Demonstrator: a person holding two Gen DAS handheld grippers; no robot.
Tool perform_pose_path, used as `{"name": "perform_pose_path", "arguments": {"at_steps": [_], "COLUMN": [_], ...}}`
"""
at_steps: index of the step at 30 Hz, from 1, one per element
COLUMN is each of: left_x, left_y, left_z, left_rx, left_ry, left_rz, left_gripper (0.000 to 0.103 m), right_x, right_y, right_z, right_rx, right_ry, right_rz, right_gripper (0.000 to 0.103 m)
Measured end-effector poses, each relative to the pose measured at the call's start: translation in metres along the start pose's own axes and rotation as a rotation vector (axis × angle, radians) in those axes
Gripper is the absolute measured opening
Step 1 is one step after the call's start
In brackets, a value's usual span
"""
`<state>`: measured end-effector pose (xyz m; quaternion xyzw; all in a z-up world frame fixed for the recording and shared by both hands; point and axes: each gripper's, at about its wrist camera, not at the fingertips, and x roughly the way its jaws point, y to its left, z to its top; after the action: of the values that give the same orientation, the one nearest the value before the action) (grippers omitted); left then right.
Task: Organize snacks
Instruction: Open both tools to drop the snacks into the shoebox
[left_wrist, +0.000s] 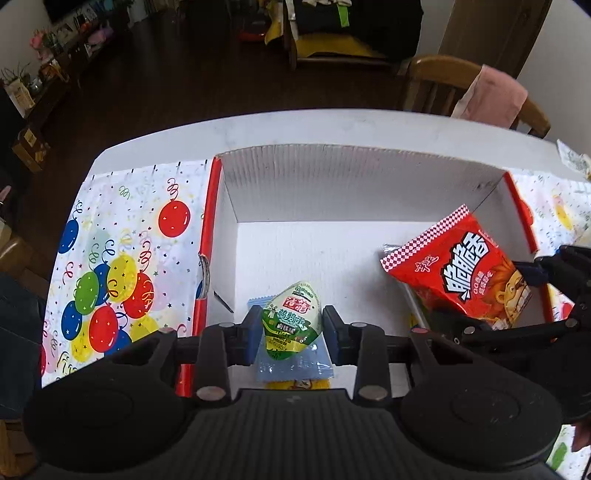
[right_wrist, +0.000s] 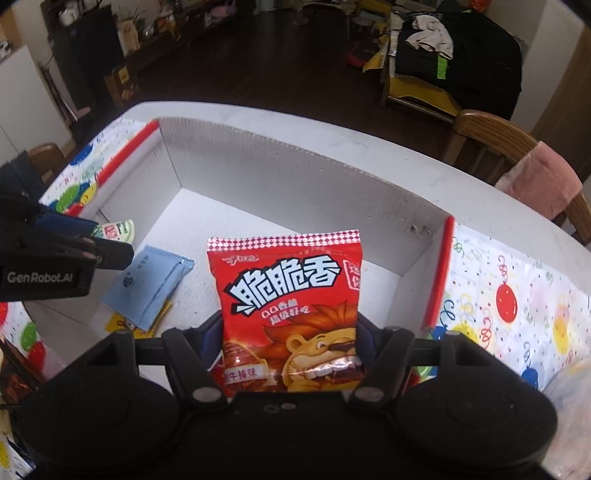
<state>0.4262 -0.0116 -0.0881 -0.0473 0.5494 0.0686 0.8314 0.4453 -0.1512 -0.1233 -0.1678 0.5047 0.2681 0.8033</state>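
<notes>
A white cardboard box (left_wrist: 280, 184) with red edges stands open on the table, also in the right wrist view (right_wrist: 295, 177). My left gripper (left_wrist: 291, 328) is shut on a green-and-white egg-shaped snack pack (left_wrist: 291, 317), held over the box's near left part; its tip shows in the right wrist view (right_wrist: 118, 230). My right gripper (right_wrist: 290, 343) is shut on a red lion snack bag (right_wrist: 291, 314), held over the box's right side; the bag also shows in the left wrist view (left_wrist: 458, 269). A light blue packet (right_wrist: 147, 284) and a yellow packet (right_wrist: 120, 325) lie on the box floor.
A balloon-print cloth (left_wrist: 122, 266) covers the white table on both sides of the box (right_wrist: 517, 295). A wooden chair (left_wrist: 476, 92) with a pink cloth stands behind the table's far right edge. The floor beyond is dark.
</notes>
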Motion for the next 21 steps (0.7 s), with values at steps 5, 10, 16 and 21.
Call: {"name": "perform_pose_path", "arguments": {"at_steps": [5,10,16,21], "left_x": [0.013,0.022,0.031,0.035], "left_y": [-0.003,-0.008,-0.011,-0.014], "left_z": [0.003,0.004,0.003,0.002], "left_rx": [0.018,0.042,0.067,0.092], "left_ry": [0.034,0.05,0.074,0.085], "left_rz": [0.011,0.029,0.055,0.074], "left_gripper": [0.034,0.034,0.034,0.034], "right_x": [0.013,0.02,0.021,0.024], "right_y": [0.003,0.003,0.005,0.006], "right_z": [0.004,0.004,0.005,0.004], "right_rx": [-0.039,-0.059,-0.071,-0.074], "right_ry": [0.038,0.065,0.082,0.087], "right_rz": [-0.01,-0.028,-0.034,-0.036], "right_gripper": [0.068,0.068,0.068,0.069]}}
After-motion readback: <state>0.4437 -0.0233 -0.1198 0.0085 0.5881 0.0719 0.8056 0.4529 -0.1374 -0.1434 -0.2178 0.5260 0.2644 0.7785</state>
